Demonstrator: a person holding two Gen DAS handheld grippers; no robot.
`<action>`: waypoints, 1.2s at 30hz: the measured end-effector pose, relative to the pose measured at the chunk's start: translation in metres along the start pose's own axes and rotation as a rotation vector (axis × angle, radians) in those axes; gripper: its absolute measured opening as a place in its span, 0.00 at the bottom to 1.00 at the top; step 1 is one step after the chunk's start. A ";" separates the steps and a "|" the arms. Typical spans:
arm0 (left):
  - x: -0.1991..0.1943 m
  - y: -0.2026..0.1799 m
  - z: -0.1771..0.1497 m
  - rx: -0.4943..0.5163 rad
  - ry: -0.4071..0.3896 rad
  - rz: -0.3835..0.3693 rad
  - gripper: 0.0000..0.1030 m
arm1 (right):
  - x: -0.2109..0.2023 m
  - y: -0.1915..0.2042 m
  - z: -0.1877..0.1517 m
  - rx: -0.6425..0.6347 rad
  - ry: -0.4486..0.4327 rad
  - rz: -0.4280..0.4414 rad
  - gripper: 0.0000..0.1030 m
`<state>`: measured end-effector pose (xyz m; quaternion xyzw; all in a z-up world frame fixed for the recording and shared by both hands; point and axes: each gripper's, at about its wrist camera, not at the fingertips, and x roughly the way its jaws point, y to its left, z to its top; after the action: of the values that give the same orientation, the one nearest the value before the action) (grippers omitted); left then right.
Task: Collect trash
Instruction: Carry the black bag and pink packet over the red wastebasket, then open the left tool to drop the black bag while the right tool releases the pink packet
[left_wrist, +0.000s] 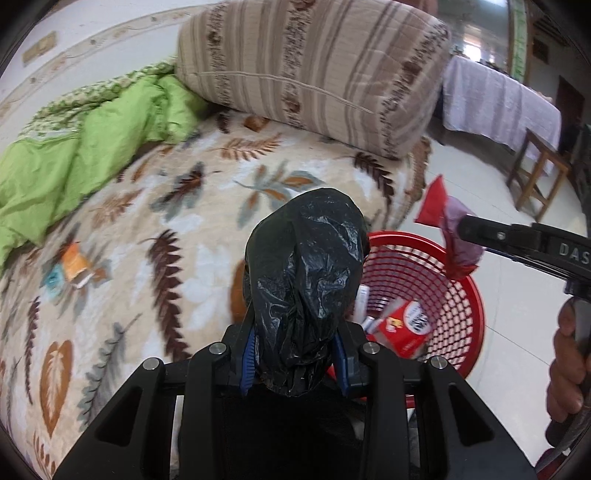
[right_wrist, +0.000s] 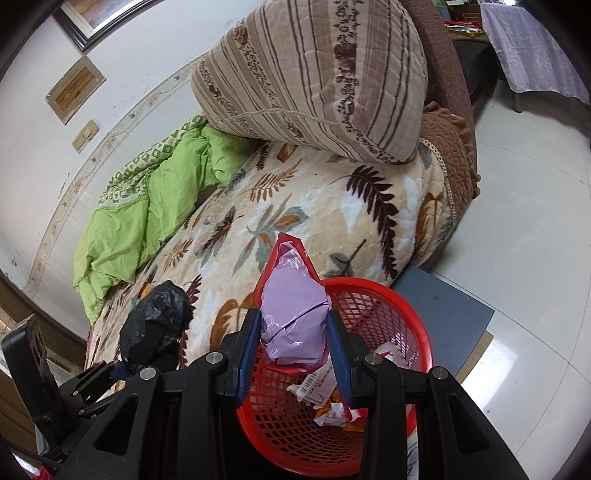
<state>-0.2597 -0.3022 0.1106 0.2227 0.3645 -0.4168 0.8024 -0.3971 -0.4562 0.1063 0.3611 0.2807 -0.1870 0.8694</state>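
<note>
The left tool (left_wrist: 295, 354) grips a crumpled black plastic bag (left_wrist: 306, 280) beside the bed (left_wrist: 147, 229), while the right tool (right_wrist: 291, 354) clamps a lilac-and-red wrapper (right_wrist: 291, 314) above the red mesh basket (right_wrist: 388, 306) on the floor.

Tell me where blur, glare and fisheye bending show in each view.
Left wrist: the orange wrapper on the blanket is smeared by blur; window glare washes out the top right. Right wrist: sharper; the floor reflects light, and the wall's border strip curves strongly.
</note>
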 end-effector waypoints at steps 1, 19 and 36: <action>0.002 -0.003 0.000 0.008 0.007 -0.012 0.31 | 0.001 -0.002 0.000 0.003 0.002 -0.006 0.37; 0.032 -0.026 0.003 0.054 0.077 -0.163 0.53 | 0.011 -0.021 -0.001 0.037 0.041 -0.097 0.44; 0.021 0.007 -0.001 -0.029 0.028 -0.100 0.78 | 0.009 0.000 -0.001 -0.028 -0.018 -0.328 0.78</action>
<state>-0.2459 -0.3079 0.0938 0.1984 0.3925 -0.4477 0.7786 -0.3908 -0.4565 0.1004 0.2966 0.3308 -0.3256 0.8346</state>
